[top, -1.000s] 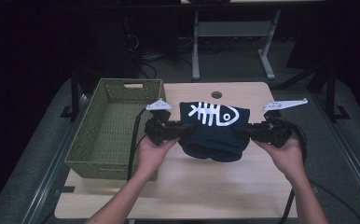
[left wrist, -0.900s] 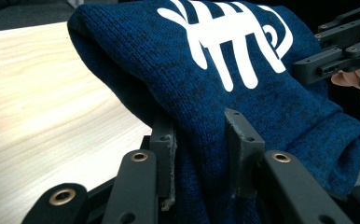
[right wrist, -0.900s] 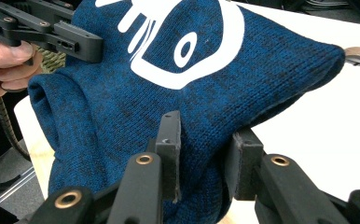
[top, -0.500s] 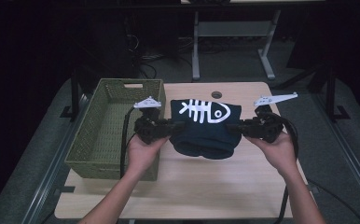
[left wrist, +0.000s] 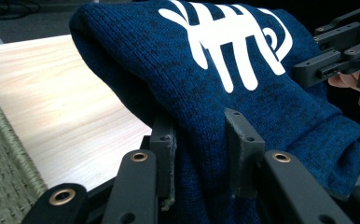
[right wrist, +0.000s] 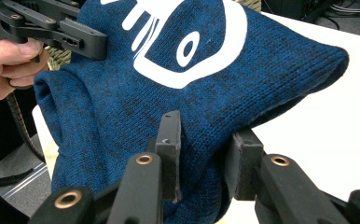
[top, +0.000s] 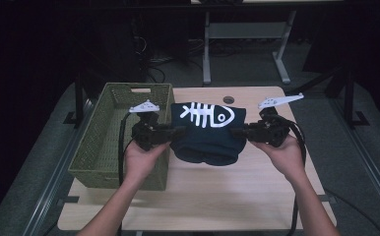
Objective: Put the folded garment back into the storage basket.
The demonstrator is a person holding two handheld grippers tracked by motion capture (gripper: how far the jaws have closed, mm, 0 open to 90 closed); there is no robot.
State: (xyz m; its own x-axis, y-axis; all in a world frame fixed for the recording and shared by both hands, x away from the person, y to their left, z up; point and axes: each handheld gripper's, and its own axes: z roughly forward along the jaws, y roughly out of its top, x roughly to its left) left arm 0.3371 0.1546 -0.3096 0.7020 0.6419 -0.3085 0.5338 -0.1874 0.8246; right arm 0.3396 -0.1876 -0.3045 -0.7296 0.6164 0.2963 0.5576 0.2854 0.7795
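Observation:
A folded dark blue knit garment with a white fish-skeleton print hangs in the air over the wooden table, held from both sides. My left gripper is shut on its left edge, right beside the basket's near corner. My right gripper is shut on its right edge. In the left gripper view the blue knit bunches between the two jaws, and the other gripper shows at the far right. In the right gripper view the knit is pinched the same way, with the opposite gripper at upper left.
An olive woven basket stands on the table's left side, its inside bare. A round cable hole sits near the table's far edge. Beyond the table are metal desk legs and cables on a dark floor.
Both grippers have carried the garment a little to the left and toward the far side, so its left edge now hangs beside the basket's right wall.

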